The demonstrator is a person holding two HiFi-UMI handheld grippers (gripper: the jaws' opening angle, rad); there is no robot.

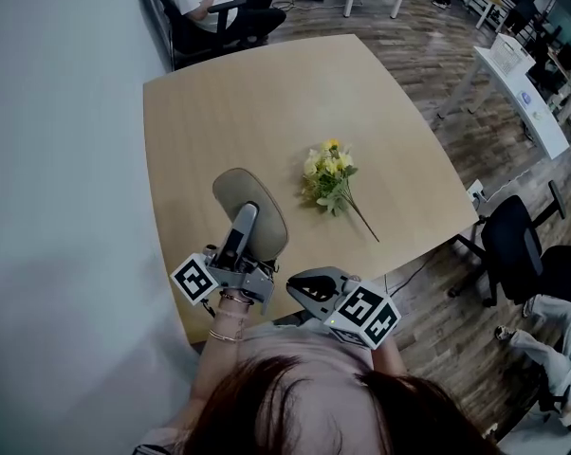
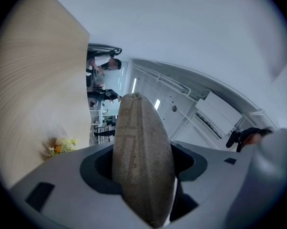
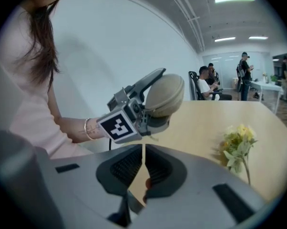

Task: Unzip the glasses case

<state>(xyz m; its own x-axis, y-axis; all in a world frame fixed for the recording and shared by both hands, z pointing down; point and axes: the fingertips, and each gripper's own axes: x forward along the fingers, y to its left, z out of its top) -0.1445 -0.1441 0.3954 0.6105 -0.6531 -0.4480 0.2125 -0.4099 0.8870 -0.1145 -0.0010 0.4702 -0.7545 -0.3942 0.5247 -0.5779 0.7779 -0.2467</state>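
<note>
Pale wood surface beside a white wall, seen from above. Left tongs, jaws spread wide, clamp a grey-beige oval glasses case across its flat sides and hold it raised over the surface's near left corner. Right tongs sit near the case at the near edge, jaws pressed together, nothing seen between them. Yellow flowers lie mid-surface, well apart from the case.

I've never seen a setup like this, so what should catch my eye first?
A grey oval glasses case is clamped in the left gripper, held above the near edge of the wooden table. The right gripper is shut beside it, and a yellow flower sprig lies mid-table.
</note>
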